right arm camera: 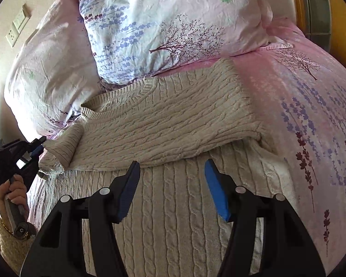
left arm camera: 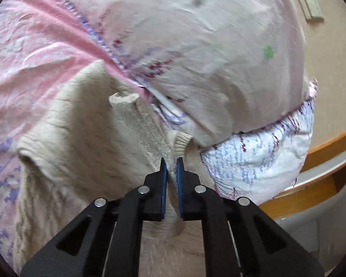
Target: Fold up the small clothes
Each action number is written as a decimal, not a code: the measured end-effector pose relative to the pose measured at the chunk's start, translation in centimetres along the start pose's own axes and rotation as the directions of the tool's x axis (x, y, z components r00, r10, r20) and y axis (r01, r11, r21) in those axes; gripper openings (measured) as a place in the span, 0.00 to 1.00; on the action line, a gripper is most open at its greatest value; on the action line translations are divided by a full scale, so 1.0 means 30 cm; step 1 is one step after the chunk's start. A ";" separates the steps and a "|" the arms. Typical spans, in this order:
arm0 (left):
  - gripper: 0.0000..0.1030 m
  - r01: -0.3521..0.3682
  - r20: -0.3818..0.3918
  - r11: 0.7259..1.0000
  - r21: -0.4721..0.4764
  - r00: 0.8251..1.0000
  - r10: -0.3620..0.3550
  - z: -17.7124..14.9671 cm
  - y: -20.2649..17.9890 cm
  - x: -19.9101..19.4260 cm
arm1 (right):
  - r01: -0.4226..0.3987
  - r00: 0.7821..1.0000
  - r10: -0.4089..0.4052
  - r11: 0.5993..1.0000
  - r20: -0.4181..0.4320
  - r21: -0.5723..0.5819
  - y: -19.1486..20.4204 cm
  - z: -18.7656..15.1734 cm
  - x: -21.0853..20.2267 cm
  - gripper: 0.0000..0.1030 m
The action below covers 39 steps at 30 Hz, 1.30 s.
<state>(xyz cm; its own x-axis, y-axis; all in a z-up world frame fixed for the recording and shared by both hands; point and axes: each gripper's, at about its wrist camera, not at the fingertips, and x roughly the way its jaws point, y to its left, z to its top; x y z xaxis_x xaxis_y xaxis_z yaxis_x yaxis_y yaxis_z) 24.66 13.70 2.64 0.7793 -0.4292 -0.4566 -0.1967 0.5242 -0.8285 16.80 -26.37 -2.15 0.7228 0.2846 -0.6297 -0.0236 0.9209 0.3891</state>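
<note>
A cream cable-knit sweater lies flat on the pink bed cover, with one sleeve folded across its chest toward the left. The sleeve's cuff ends beside my left gripper, which a hand holds at the left edge. In the left wrist view the sweater fills the lower left, and my left gripper is shut, with a thin fold of the knit pinched between its blue pads. My right gripper stands open over the sweater's lower body, nothing between its fingers.
Two floral pillows press against the sweater's collar at the head of the bed. Wall sockets sit behind them. A wooden bed frame runs along the right in the left wrist view. The bed cover stretches away to the right of the sweater.
</note>
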 end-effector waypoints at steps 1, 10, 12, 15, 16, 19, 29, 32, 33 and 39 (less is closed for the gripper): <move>0.07 0.025 -0.015 0.998 0.052 1.000 -0.024 -0.024 -0.056 0.021 | 0.001 1.000 -0.001 1.000 0.012 0.005 -0.008 0.005 -0.010 0.58; 0.40 0.178 -0.401 0.806 0.564 0.913 0.080 -0.423 -0.407 0.309 | 0.006 1.000 -0.008 0.997 0.029 0.072 -0.085 0.047 -0.024 0.55; 0.44 0.215 -0.461 0.812 0.543 0.884 0.074 -0.446 -0.392 0.300 | -0.025 1.000 0.023 0.996 0.022 0.088 -0.094 0.063 -0.021 0.47; 0.51 0.187 -0.417 0.823 0.536 0.907 0.066 -0.375 -0.336 0.195 | -0.086 0.996 0.087 0.992 -0.004 0.090 -0.079 0.098 -0.006 0.47; 0.52 0.151 -0.366 0.821 0.551 0.927 0.075 -0.334 -0.311 0.146 | -0.114 0.993 0.116 0.990 -0.019 0.082 -0.064 0.111 0.007 0.47; 0.55 -0.047 -0.149 0.805 0.592 0.975 0.166 -0.195 -0.212 -0.013 | -0.163 0.983 0.168 0.984 -0.068 0.073 -0.027 0.149 0.070 0.45; 0.53 -0.386 0.009 0.785 0.485 0.899 0.437 0.068 0.109 -0.189 | -0.191 0.963 0.196 0.980 -0.185 0.046 0.091 0.125 0.244 0.22; 0.53 -0.400 0.001 0.766 0.504 0.887 0.462 0.060 0.131 -0.160 | -0.185 0.969 0.181 0.983 -0.170 -0.008 0.125 0.124 0.243 0.09; 0.53 -0.404 0.002 0.760 0.509 0.884 0.468 0.054 0.131 -0.149 | -0.175 0.977 0.169 0.984 -0.133 -0.039 0.140 0.130 0.226 0.09; 0.54 -0.402 -0.008 0.747 0.529 0.878 0.478 0.020 0.131 -0.112 | -0.070 0.986 0.085 0.992 0.142 -0.104 0.141 0.167 0.061 0.08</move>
<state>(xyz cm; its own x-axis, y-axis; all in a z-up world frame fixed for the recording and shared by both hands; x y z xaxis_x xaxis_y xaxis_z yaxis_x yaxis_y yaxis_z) 21.63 17.63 1.11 0.5856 -0.1320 -0.7998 -0.1453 0.9536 -0.2637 21.49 -23.30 1.72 0.8091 0.3210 -0.4922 -0.1464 0.9213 0.3602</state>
